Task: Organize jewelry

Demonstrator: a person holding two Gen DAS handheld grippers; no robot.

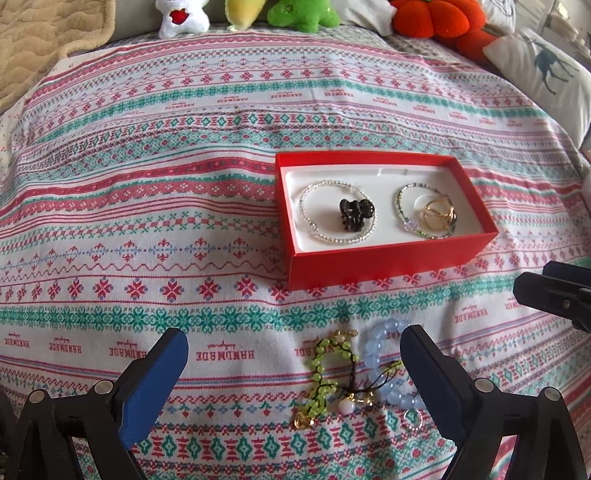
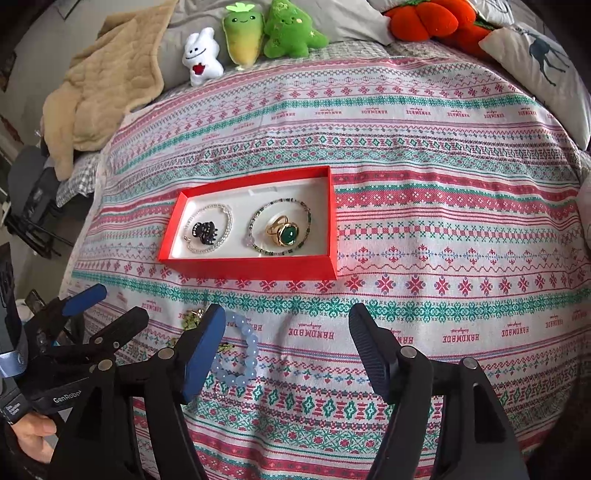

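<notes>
A red box (image 1: 373, 264) (image 2: 255, 267) with a white lining sits on the patterned bedspread. It holds a clear bead bracelet (image 1: 314, 225) (image 2: 227, 221), a black hair claw (image 1: 356, 214) (image 2: 205, 230), a green bead bracelet (image 1: 402, 212) (image 2: 258, 218) and a gold ring with a green stone (image 1: 439, 216) (image 2: 286, 232). Near me lie a green bead bracelet with black cord (image 1: 325, 376), a pale blue bead bracelet (image 1: 384, 354) (image 2: 240, 354) and a small ring (image 1: 413, 419). My left gripper (image 1: 293, 354) is open above them, empty. My right gripper (image 2: 286, 332) is open and empty.
Plush toys (image 2: 255, 35) and an orange pumpkin cushion (image 2: 432, 16) line the far edge. A beige blanket (image 2: 103, 92) lies far left, a deer pillow (image 2: 543, 59) far right. The right gripper shows at the right edge of the left wrist view (image 1: 554, 295).
</notes>
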